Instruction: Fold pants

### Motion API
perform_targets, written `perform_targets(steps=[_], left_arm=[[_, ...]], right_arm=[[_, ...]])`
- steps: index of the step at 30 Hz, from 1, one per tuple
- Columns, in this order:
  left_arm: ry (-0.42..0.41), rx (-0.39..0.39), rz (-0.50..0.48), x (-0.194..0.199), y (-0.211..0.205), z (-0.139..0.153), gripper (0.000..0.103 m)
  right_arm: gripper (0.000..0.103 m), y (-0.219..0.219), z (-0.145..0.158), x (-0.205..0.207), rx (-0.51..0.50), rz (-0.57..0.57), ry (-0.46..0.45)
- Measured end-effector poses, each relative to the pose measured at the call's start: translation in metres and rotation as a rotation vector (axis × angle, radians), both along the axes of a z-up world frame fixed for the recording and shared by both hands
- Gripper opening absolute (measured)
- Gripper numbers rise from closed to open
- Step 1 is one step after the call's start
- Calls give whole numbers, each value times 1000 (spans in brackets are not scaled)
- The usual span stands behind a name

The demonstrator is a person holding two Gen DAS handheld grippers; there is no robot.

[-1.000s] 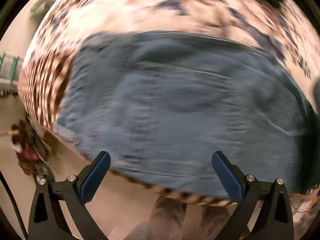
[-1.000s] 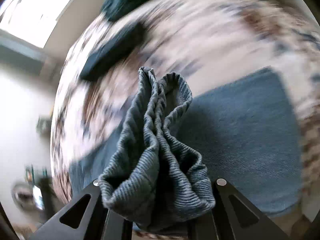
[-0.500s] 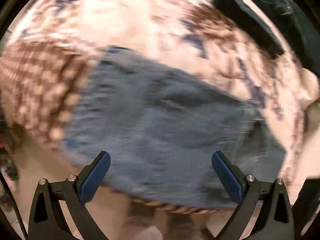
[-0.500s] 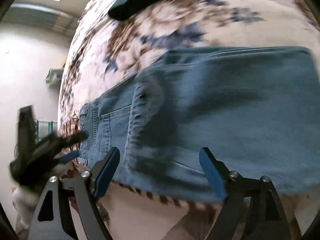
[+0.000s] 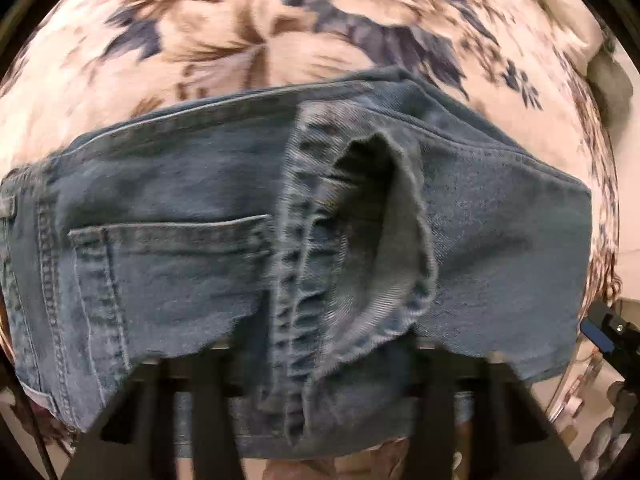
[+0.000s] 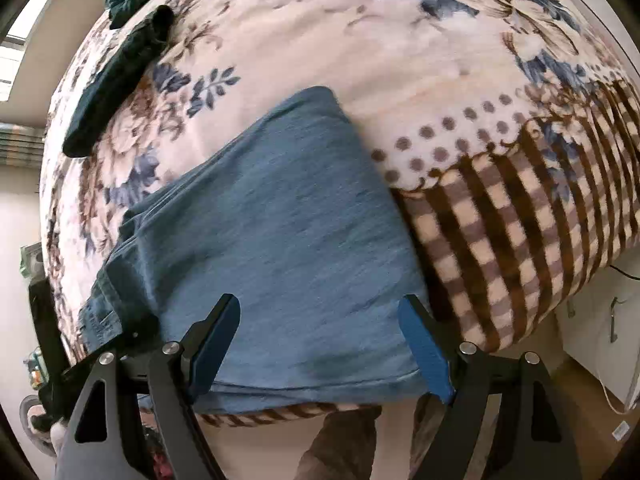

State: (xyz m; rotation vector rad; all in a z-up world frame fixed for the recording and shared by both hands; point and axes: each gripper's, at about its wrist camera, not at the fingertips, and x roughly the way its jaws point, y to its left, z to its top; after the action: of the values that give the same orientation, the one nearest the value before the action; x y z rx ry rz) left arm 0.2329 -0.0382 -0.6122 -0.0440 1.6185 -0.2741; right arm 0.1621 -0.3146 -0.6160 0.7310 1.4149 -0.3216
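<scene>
Blue denim pants (image 5: 168,216) lie folded on a floral blanket (image 5: 248,40) at the bed's near edge, back pocket facing up. My left gripper (image 5: 316,364) is shut on the bunched leg hems of the pants (image 5: 360,248), holding them over the pocket area. My right gripper (image 6: 320,344) is open and empty, its blue pads (image 6: 424,348) spread just above the folded end of the pants (image 6: 280,232). The left gripper shows at the left edge of the right wrist view (image 6: 48,320).
The blanket (image 6: 400,60) has a brown checked border (image 6: 520,240) to the right. Dark green garments (image 6: 116,64) lie farther back on the bed. A pale pillow (image 5: 568,16) sits at the far right. The floor is below the bed edge.
My right gripper let go of the bunched hems and opened. My left gripper, open before, has shut on the hems over the pants.
</scene>
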Motion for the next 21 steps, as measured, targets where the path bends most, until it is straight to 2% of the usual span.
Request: perform_targets(steps=[1, 2, 3, 4, 5, 9, 12, 15, 16, 18, 19, 20, 21], left_arm=[[-9, -40, 37, -1, 9, 4, 21], [4, -85, 91, -2, 21, 10, 17], [4, -89, 117, -5, 28, 15, 16], [0, -80, 137, -7, 34, 20, 10], [7, -89, 157, -11, 42, 23, 9], [69, -118, 225, -20, 64, 10, 10], [114, -152, 277, -21, 71, 6, 18], [114, -156, 339, -21, 91, 10, 37], [98, -164, 364, -23, 100, 15, 47], [0, -149, 442, -33, 125, 33, 65], [-37, -147, 472, -38, 135, 41, 90], [-69, -148, 505, -42, 146, 46, 102], [-104, -148, 565, -50, 162, 52, 102]], right_arm=[[84, -3, -1, 0, 3, 0, 2], [84, -1, -2, 3, -1, 1, 1], [84, 4, -1, 5, -1, 7, -1], [84, 3, -1, 6, 1, 16, -1], [84, 7, -2, 9, -2, 22, 0], [84, 15, -7, 19, -3, 58, 20], [84, 19, -10, 26, -8, 80, 49], [84, 26, -5, 32, -2, 103, 47], [84, 30, -3, 34, -3, 114, 50], [84, 40, 0, 39, 10, 141, 48], [84, 47, 0, 41, 16, 154, 51], [84, 58, 1, 45, 32, 174, 51], [84, 64, 1, 46, 38, 187, 51]])
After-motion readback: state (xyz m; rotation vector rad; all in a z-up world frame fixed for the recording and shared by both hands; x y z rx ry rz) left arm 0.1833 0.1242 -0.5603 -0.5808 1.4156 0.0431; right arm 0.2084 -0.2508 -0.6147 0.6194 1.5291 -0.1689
